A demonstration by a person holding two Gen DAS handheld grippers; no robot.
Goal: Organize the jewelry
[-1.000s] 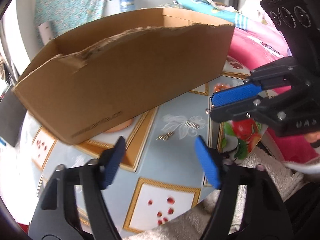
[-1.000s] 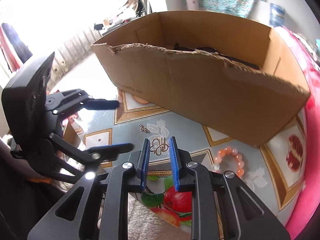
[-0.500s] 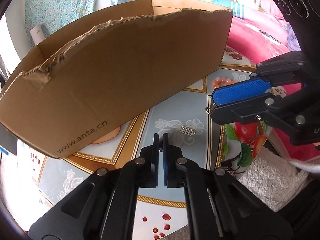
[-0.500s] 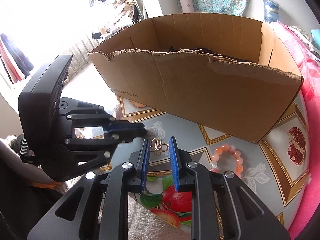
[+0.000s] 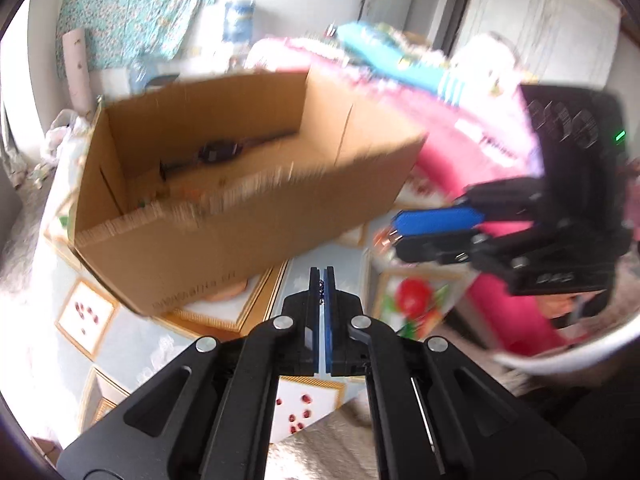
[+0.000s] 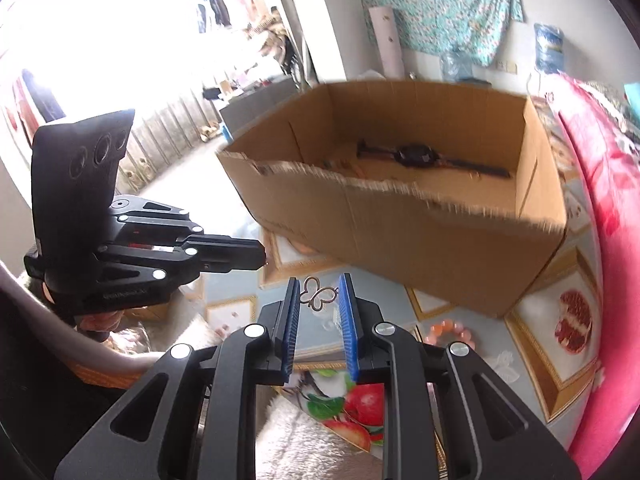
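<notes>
The right gripper [image 6: 319, 300] jaws pinch a light, snag-prone butterfly pendant [image 6: 316, 299] by its wings, while the left gripper [image 5: 319, 280] jaws close on a tiny chain piece [image 5: 320, 286].

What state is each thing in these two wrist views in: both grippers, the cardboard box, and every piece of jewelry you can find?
Left gripper: just closed, pinching a small dark jewelry piece.
Right gripper: shut on a gold butterfly-shaped ornament, held above the table.
Brown cardboard box: open-topped, upright, near edge torn.
Black wristwatch: lying flat inside the box.
Orange bead bracelet: lying on the patterned tablecloth, outside the box.
</notes>
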